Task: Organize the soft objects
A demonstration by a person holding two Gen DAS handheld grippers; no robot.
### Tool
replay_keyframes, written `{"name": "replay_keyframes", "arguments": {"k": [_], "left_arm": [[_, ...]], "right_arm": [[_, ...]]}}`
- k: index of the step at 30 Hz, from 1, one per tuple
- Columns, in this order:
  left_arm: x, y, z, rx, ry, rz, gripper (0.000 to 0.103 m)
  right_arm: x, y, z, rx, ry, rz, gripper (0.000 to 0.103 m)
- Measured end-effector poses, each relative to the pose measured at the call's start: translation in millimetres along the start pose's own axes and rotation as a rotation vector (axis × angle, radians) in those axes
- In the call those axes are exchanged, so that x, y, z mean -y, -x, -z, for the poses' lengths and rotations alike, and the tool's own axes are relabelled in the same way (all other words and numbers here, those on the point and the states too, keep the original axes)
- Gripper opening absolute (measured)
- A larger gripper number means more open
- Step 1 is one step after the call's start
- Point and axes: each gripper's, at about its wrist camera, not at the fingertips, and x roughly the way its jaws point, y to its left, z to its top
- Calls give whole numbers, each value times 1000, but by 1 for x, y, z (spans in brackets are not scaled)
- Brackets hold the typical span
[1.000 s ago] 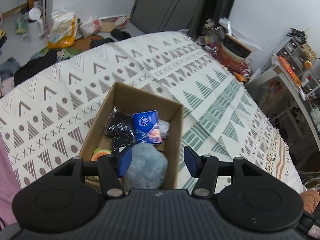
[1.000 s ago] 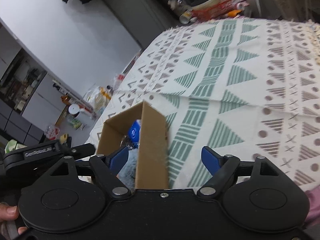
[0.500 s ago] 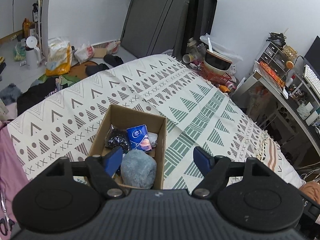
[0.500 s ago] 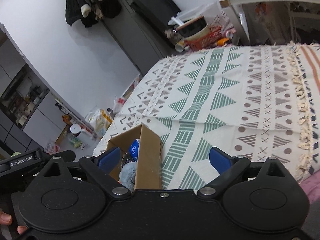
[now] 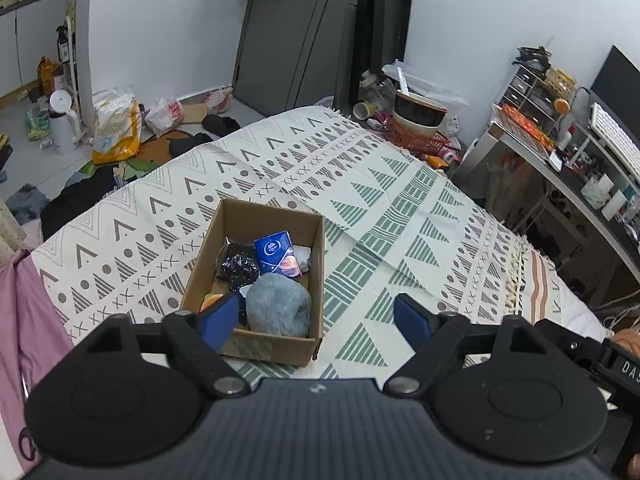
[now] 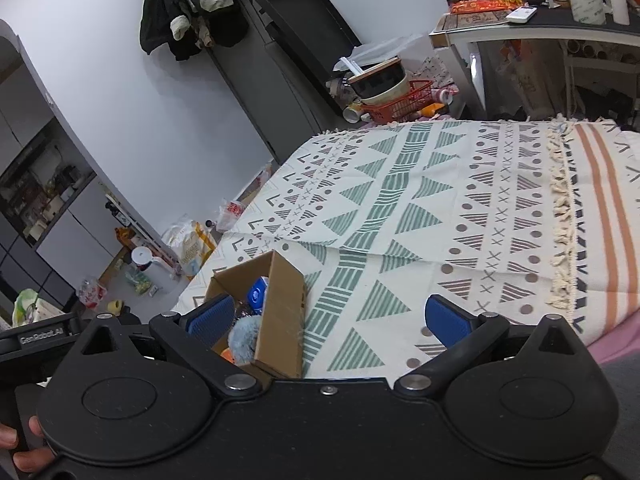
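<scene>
A: grippers?
B: left gripper (image 5: pixel 316 316) and right gripper (image 6: pixel 328 316) both spread wide, holding nothing, above the bed.
A: soft stuff?
B: grey plush (image 5: pixel 278 310) in cardboard box (image 5: pixel 276 212), near-right corner; blue pack (image 5: pixel 277 253) behind.

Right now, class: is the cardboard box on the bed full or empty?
Partly full. The cardboard box holds a grey fluffy toy, a blue packet and a black bundle; brown floor shows between them.

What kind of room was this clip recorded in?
Most likely a lived-in bedroom or studio flat: a bed under a patterned blanket holding the cardboard box, a cluttered desk beside it, and a coat hanging on the wall.
</scene>
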Motion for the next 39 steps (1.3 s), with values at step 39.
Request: {"name": "replay_keyframes", "arguments": {"k": [39], "left_arm": [[20, 66, 48, 58, -199, -96, 99]], "right_arm": [[-20, 72, 37, -24, 237, 82, 103]]}}
